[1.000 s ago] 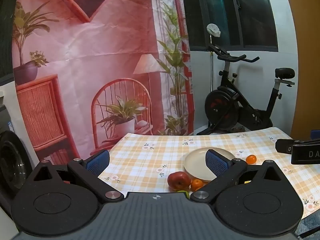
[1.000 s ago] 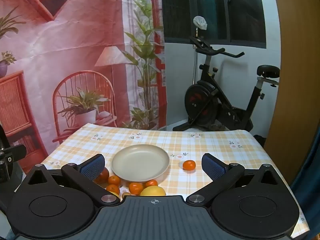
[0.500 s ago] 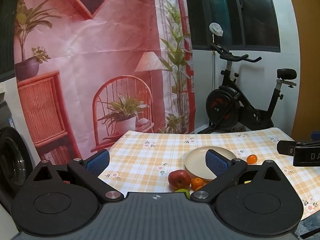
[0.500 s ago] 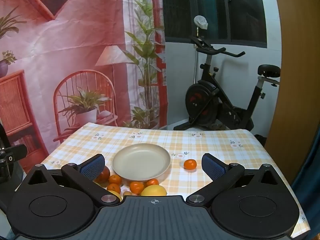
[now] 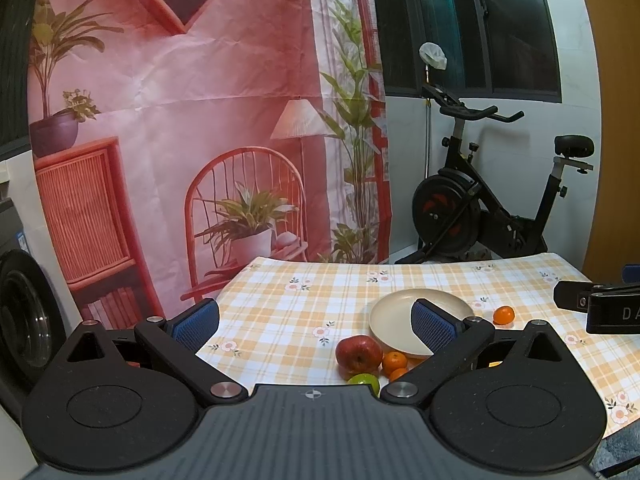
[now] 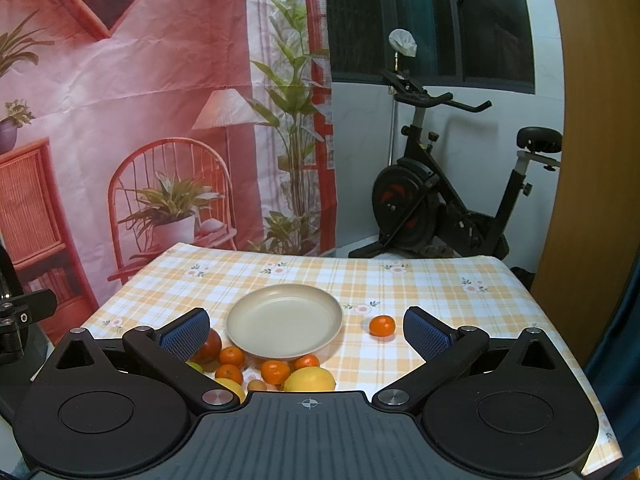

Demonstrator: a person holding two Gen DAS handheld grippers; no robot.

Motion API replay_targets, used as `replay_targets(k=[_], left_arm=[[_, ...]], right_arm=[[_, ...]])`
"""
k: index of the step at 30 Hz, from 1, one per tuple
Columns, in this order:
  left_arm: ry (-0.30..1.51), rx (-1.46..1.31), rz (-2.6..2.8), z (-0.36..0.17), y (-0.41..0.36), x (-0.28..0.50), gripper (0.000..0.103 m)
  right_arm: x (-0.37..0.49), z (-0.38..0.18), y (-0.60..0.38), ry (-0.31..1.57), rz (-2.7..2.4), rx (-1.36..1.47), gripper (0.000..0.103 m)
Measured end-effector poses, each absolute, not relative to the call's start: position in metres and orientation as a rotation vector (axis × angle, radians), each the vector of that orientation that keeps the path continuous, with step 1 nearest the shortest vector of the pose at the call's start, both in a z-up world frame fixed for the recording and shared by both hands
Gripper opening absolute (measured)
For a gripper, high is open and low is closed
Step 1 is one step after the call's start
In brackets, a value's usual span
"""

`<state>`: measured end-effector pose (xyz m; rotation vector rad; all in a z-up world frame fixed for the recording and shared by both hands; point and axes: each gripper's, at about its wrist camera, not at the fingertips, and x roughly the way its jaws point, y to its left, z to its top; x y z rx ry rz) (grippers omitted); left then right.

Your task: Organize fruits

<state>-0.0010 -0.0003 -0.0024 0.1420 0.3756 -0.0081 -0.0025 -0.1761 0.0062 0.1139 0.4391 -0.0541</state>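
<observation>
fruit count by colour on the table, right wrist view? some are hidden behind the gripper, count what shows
Orange: 5, one lone mandarin right of the plate, four in the cluster
Yellow: 2, lemon and a part-hidden one
Red: 1, apple
Green: 1, lime
Tan: 1, small round fruit
Total: 10 visible

Black claw (image 6: pixel 306 330) bodies, blue ribbed pads (image 6: pixel 185 333), silver pivot screws.

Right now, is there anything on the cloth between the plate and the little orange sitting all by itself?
No. In the right wrist view, only bare checked tablecloth lies between the plate and the lone orange.
</observation>
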Motion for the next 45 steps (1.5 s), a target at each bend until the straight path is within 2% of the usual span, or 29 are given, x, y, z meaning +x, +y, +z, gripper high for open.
replay_targets(k=[45], left_arm=[[0.381, 0.14, -0.009, -0.0058, 0.0009, 0.0003, 0.103]], right_arm=[[-0.0015, 0.0059, -0.1739, 0.446, -0.053, 0.118, 0.103]])
